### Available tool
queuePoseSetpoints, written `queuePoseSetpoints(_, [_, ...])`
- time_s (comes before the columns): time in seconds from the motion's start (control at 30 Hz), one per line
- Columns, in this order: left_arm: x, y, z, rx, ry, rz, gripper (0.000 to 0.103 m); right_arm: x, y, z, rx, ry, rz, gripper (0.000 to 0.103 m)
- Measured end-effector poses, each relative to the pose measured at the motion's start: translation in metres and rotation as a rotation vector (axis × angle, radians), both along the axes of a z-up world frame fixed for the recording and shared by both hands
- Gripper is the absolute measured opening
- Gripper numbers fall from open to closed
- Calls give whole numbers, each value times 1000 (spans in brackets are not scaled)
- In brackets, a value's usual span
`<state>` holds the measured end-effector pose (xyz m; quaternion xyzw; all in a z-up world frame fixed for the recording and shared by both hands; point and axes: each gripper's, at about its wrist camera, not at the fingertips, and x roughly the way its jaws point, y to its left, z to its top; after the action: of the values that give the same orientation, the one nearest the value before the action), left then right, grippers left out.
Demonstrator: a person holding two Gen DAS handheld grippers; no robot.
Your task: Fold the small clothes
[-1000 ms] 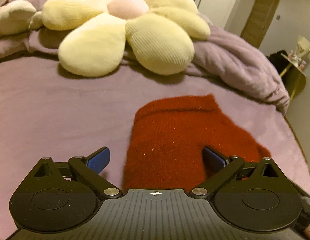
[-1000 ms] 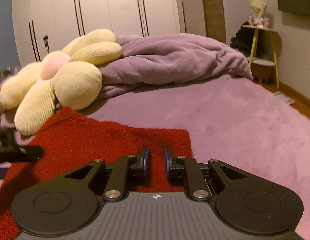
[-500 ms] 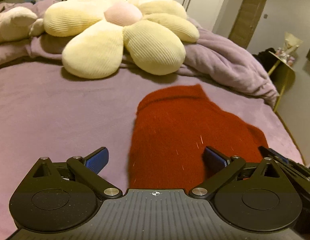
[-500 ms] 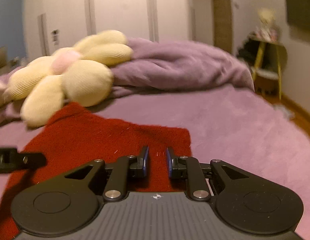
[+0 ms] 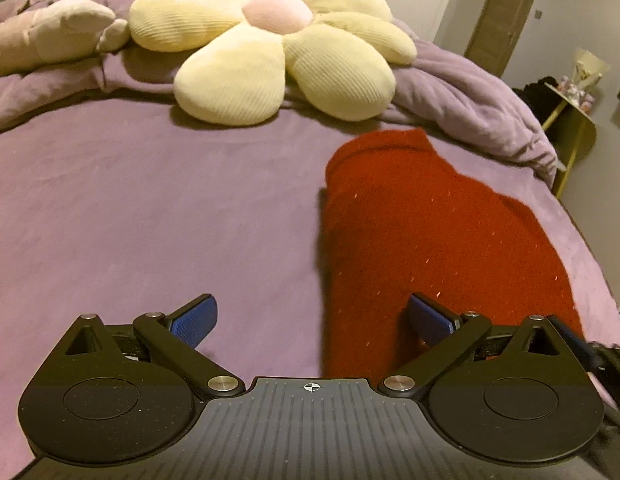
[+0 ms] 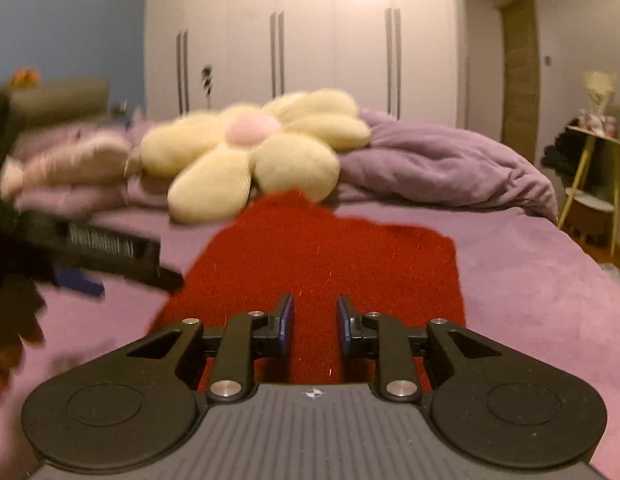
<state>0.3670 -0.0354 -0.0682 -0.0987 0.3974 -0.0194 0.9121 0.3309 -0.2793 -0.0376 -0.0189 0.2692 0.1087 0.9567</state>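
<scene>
Your right gripper point(image 6: 313, 325), whose fingers were nearly together a second ago, now stands parted by a modest gap with nothing between the pads; I judge it has let go of the red knit garment point(image 6: 333, 256) directly beneath and ahead of it. Your left gripper point(image 5: 310, 320) remains spread wide and empty, and has shifted left, so the garment's left edge now runs between its fingers. The garment lies doubled on the purple bedcover point(image 5: 150, 208), so one fold looks complete. Beyond it sits the flower cushion point(image 5: 278, 68), just short of touching.
</scene>
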Motion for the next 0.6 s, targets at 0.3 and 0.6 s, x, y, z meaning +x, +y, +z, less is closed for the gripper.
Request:
queuePoseSetpoints(0.3, [0,32,-15,-189,97,2,103,26,-22,-7,1,128,25,37])
queuePoseSetpoints(0.6, [6,49,-33,-449,129,-126,103,11,-134,-11,466,289,-131,82])
